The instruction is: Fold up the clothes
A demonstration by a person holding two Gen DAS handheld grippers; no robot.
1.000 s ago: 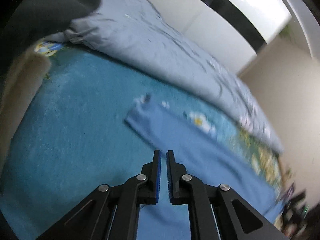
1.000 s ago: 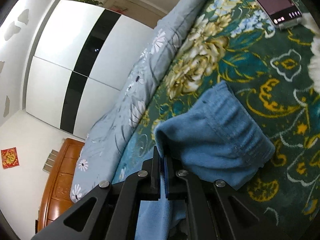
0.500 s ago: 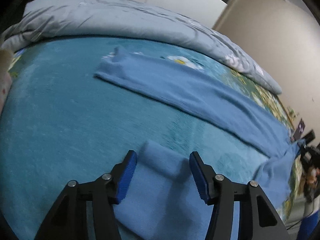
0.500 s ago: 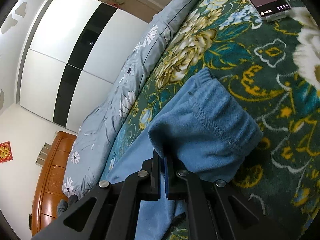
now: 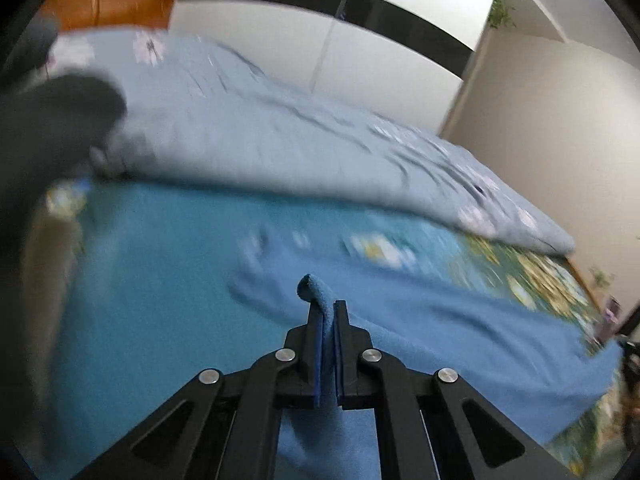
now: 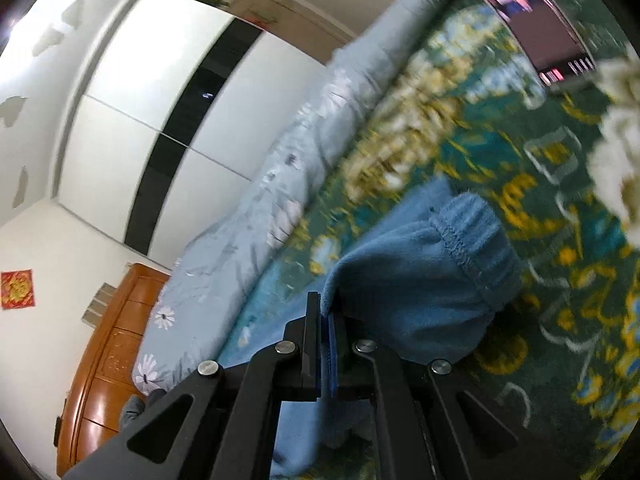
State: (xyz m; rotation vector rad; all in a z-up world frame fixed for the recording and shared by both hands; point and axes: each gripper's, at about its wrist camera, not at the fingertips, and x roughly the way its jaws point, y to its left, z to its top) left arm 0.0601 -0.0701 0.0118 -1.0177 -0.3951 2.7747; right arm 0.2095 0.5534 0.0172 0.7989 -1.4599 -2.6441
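Both grippers, left gripper (image 5: 328, 308) and right gripper (image 6: 326, 304), pinch blue trousers (image 6: 420, 280)

Dim indoor light, motion blur, fisheye-warped edges

Nothing legible here: the red wall hanging (image 6: 17, 289) carries a gold character too blurred to make out, and the phone screen (image 6: 536, 28) shows only smeared marks.

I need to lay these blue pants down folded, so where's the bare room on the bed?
Bare teal blanket lies between the rolled grey-blue quilt and the blue pants, left of the left hand-held gripper. Toward the phone, the floral end is busier.
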